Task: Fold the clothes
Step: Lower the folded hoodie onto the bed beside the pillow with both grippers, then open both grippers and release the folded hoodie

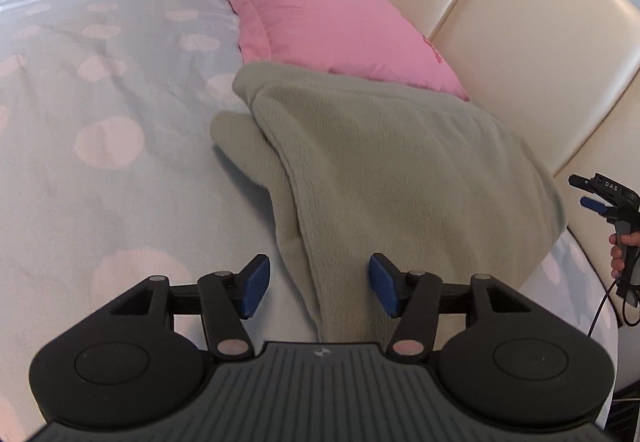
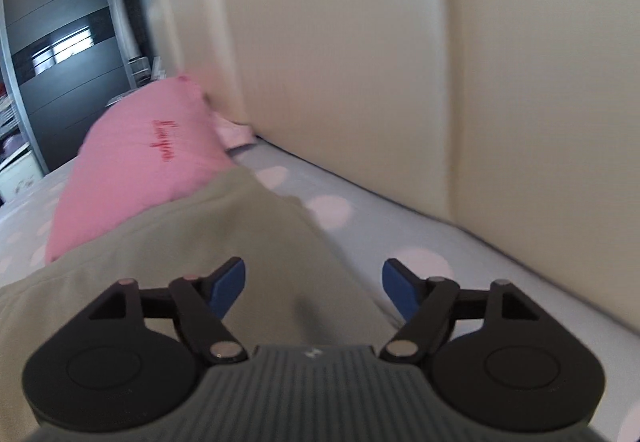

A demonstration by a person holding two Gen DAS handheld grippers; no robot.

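A sage-green fleece garment (image 1: pixel 384 162) lies folded on the bed, its far edge resting against a pink pillow (image 1: pixel 320 10). A narrow end of the fleece runs down between the blue pads of my left gripper (image 1: pixel 319 284), which stands open just above it. The right gripper (image 1: pixel 600 198) shows at the right edge of the left wrist view, held by a hand beside the headboard. In the right wrist view my right gripper (image 2: pixel 313 286) is open over the fleece (image 2: pixel 180 242), near its right edge, with nothing between its fingers.
The bed cover (image 1: pixel 100 114) is pale grey with pink dots. A cream padded headboard (image 1: pixel 520 2) rises along the right side. The pink pillow (image 2: pixel 140 162) has red embroidery. Dark wardrobe doors (image 2: pixel 52 42) and shelves stand beyond the bed.
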